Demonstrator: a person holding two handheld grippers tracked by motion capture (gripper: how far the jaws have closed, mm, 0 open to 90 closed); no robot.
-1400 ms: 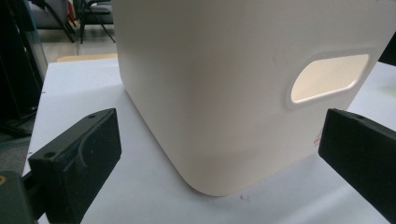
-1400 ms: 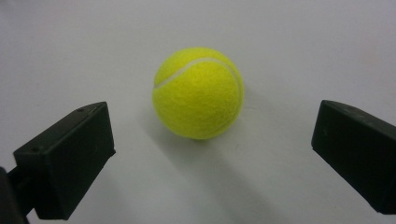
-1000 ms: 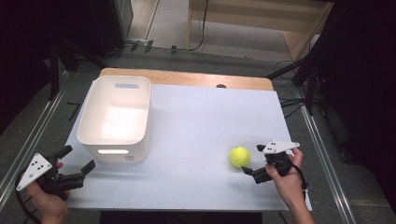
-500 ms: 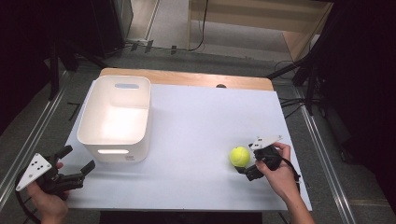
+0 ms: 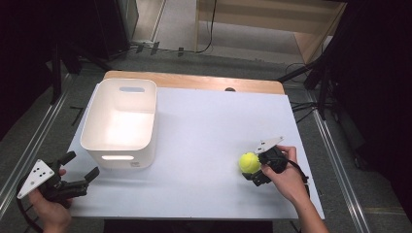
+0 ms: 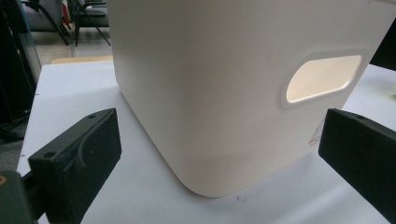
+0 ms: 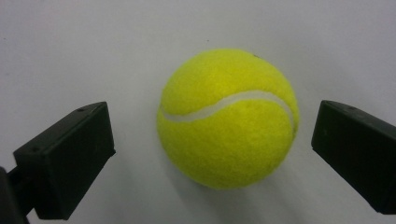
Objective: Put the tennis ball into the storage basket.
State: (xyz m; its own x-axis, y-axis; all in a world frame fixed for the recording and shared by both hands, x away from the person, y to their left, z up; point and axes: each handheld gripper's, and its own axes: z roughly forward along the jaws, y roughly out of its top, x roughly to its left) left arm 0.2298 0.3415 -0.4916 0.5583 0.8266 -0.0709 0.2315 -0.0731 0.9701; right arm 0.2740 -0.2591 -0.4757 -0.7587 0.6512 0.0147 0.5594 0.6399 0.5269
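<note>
Tennis ball (image 7: 227, 119), bright yellow-green felt, fuzzy, one curved white seam across its middle; sits on the white table (image 5: 204, 126), lower right of the high view. Right gripper (image 5: 256, 171) right at the ball, jaws spread wide, one each side of it, gaps visible both sides in the right gripper view, not pinching. White bin (image 5: 121, 121), rounded corners, slot handles, upper left of the table, well apart from the ball. Left gripper (image 5: 80, 167) lower left corner, jaws spread, facing the bin's near corner.
</note>
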